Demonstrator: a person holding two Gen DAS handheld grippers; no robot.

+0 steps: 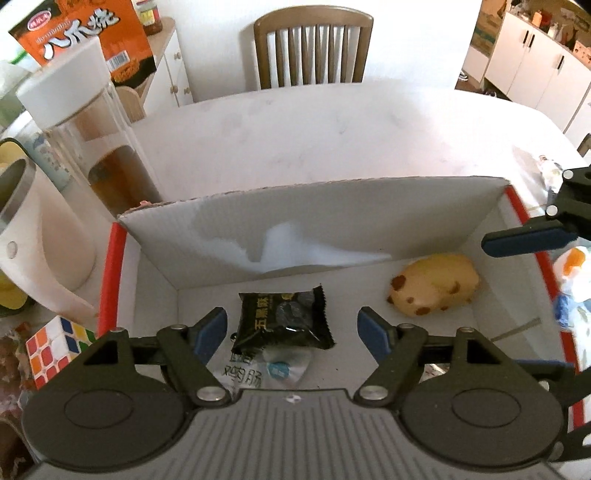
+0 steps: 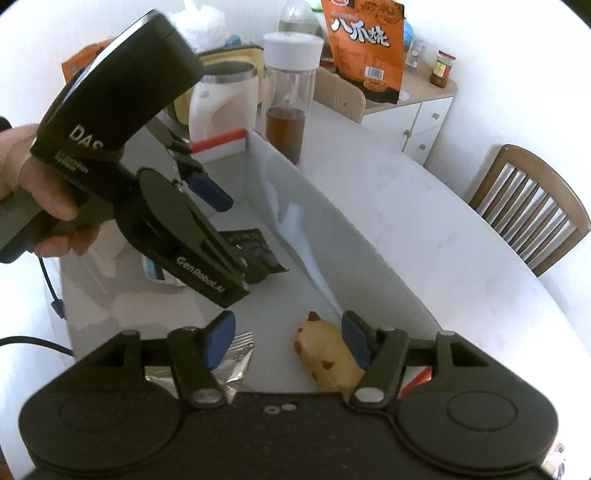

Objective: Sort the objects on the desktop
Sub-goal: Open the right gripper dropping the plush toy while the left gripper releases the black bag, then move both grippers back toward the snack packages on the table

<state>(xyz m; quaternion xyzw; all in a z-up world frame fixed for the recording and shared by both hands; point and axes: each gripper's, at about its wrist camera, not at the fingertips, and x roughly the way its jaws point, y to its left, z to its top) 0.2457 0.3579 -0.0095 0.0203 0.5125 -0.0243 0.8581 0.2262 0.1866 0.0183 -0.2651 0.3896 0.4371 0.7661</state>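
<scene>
A white cardboard box (image 1: 207, 236) with red edges lies open on the table. Inside lie a black snack packet (image 1: 284, 317), a clear sausage packet (image 1: 273, 369) and a yellow spotted bun (image 1: 436, 288). My left gripper (image 1: 293, 332) is open over the black packet, holding nothing. My right gripper (image 2: 288, 339) is open above the box floor, with the bun (image 2: 325, 350) by its right finger and a silver foil packet (image 2: 236, 358) under its left finger. The black packet (image 2: 255, 247) lies partly behind the left gripper body (image 2: 155, 206). One right finger (image 1: 524, 240) shows in the left wrist view.
Left of the box stand a white kettle (image 1: 40, 236), a glass bottle of tea (image 1: 88, 136), an orange snack bag (image 1: 88, 33) and a Rubik's cube (image 1: 55, 343). A wooden chair (image 1: 314, 48) stands behind the table. Colourful packets (image 1: 572, 288) lie right of the box.
</scene>
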